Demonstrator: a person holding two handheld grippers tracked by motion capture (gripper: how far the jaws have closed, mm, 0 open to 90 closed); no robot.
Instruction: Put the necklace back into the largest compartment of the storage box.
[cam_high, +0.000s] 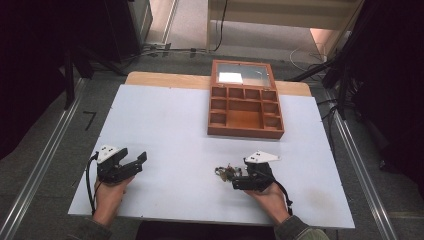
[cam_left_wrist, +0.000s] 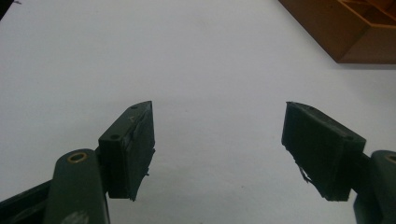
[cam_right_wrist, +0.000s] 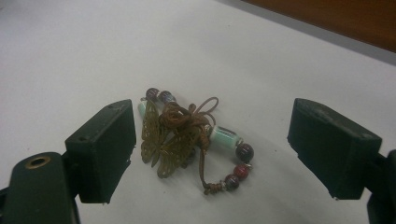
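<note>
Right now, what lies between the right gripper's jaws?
The necklace, a butterfly pendant on a beaded cord, lies on the table between the open jaws, in the right gripper view.

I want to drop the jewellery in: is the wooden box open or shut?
Open: the brown wooden compartment box has its glass-paned lid swung back, and its compartments show bare.

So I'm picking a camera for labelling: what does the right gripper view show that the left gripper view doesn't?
Right gripper view: a butterfly bracelet with beads on a brown cord, lying between the right gripper's open jaws, nearer one jaw. Left gripper view: the left gripper's open jaws over bare table, plus the corner and compartments of the wooden box. Both share the white table and some of the box's brown wood.
</note>
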